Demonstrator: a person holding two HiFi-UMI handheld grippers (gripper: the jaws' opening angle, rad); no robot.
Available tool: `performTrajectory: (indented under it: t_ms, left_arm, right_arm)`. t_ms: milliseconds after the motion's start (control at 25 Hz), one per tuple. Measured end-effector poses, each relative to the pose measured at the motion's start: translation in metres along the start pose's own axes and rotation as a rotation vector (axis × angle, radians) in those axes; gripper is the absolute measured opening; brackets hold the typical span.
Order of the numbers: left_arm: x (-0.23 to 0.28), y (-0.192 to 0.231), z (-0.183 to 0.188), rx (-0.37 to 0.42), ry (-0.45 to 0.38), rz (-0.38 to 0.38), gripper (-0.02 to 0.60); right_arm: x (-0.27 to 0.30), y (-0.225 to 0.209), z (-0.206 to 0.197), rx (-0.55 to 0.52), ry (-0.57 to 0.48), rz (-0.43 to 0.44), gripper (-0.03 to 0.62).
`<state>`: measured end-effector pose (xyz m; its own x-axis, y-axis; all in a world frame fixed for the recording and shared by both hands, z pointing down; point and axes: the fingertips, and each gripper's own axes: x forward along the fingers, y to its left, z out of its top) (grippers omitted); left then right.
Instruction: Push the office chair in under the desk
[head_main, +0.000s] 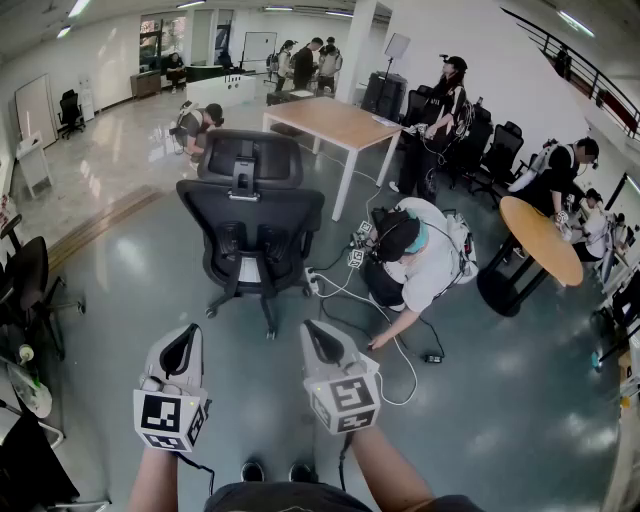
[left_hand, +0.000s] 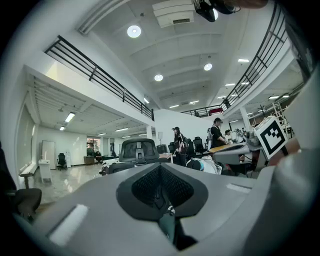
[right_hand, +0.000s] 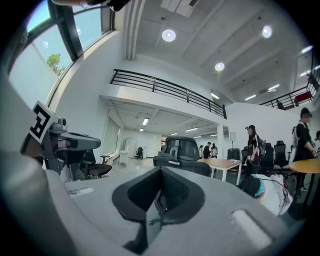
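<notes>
The black mesh-backed office chair (head_main: 250, 215) stands on the glossy grey floor (head_main: 480, 400) with its back turned toward the two tools. The wood-topped desk with white legs (head_main: 335, 122) is beyond the chair and to its right, clearly apart from it. Near of the chair and not touching it, the left gripper (head_main: 183, 352) and right gripper (head_main: 322, 342) are held level side by side, each with jaws closed together on nothing. A person in a white top (head_main: 420, 262) crouches just right of the chair
</notes>
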<state>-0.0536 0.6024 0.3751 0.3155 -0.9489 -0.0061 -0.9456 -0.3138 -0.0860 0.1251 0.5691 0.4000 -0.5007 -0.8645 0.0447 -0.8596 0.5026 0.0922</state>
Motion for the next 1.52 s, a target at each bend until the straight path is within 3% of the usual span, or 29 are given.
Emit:
performTrajectory:
  t_ms: [360, 760, 1520]
  left_arm:
    - [0.002, -0.004, 0.004, -0.002, -0.002, -0.033, 0.018]
    - [0.008, 0.013, 0.002, -0.025, -0.007, -0.039, 0.018]
    - [0.037, 0.069, -0.024, -0.048, -0.01, -0.073, 0.018]
  right_arm:
    - [0.001, 0.006, 0.004, -0.017, 0.006, 0.01, -0.009]
    - [0.01, 0.002, 0.014, -0.033, -0.004, -0.037, -0.011]
    - [0.048, -0.007, -0.009, -0.052, 0.021, -0.201, -0.009]
